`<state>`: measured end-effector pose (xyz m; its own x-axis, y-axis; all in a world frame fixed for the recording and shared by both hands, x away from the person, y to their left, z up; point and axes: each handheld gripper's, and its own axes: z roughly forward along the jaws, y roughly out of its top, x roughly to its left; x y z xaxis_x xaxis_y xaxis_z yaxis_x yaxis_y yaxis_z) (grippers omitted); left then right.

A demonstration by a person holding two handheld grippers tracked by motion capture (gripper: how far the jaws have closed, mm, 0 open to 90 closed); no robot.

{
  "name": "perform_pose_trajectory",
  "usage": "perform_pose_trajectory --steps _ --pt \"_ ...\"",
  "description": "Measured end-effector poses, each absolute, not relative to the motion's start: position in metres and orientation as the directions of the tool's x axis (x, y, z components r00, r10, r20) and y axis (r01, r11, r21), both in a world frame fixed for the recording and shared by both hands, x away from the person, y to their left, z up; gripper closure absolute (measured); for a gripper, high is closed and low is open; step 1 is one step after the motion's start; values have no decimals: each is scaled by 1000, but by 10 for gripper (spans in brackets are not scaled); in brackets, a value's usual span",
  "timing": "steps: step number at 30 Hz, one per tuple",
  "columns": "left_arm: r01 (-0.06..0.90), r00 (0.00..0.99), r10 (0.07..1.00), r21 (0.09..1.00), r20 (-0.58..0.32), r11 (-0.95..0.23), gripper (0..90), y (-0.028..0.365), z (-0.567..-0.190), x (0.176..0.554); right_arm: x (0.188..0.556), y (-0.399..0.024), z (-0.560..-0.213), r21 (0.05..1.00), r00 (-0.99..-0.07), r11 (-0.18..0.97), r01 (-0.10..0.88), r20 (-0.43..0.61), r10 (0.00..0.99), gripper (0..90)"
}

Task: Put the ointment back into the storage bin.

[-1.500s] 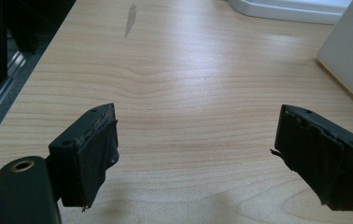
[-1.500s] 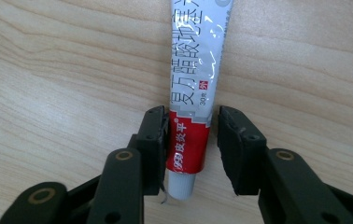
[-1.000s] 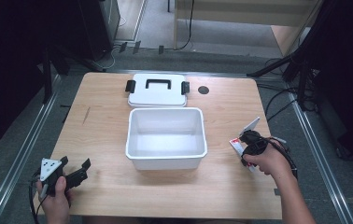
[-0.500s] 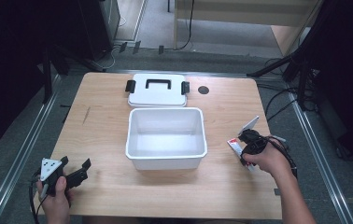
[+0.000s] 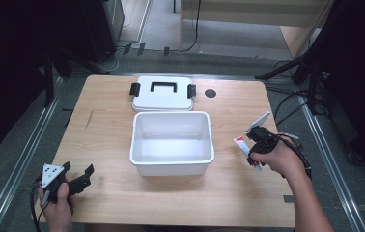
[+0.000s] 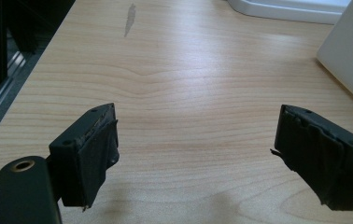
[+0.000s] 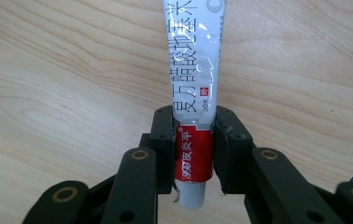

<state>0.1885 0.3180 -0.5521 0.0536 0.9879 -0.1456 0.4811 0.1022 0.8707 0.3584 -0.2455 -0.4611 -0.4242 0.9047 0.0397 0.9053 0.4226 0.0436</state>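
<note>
A: Take the white tub (image 5: 172, 143) in the middle of the table (image 5: 113, 106) as the marker. Where is the tube?

B: The tube (image 7: 194, 88) is to the right of the tub, well apart from it, near the table's right edge. The right gripper (image 7: 194, 154) has it clamped: both black jaws press on its red band, just above the white cap, which points back toward the hand. The rest of the tube, white with dark printed characters, sticks out past the jaws over the bare wood.

A: Does it rest on the table?

B: I cannot tell. From the high view the right gripper (image 5: 260, 145) and the tube (image 5: 241, 143) sit together in the person's hand, with the tube's red end toward the tub.

A: And the other gripper?

B: The left gripper (image 5: 69, 179) is in front of the tub and off to its left, by the table's near left corner. In its own view the left gripper (image 6: 197, 154) has its jaws spread wide, with nothing but wood between them.

A: Anything else near the tub?

B: Its lid (image 5: 162, 93), white with a black handle and black clips, lies flat just behind it.
</note>
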Motion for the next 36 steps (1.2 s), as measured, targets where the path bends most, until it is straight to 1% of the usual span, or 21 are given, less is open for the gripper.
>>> perform_pose_trajectory --steps 12,29,36 --pt "485 54 988 869 -145 101 140 318 -552 189 366 -219 -429 57 -461 458 887 42 886 726" --pt "486 57 988 868 -141 96 140 318 -552 189 377 -179 -368 90 -498 493 865 38 867 725" --pt "489 57 988 867 -141 96 140 318 -552 189 380 -156 -356 103 -536 529 842 46 843 725"
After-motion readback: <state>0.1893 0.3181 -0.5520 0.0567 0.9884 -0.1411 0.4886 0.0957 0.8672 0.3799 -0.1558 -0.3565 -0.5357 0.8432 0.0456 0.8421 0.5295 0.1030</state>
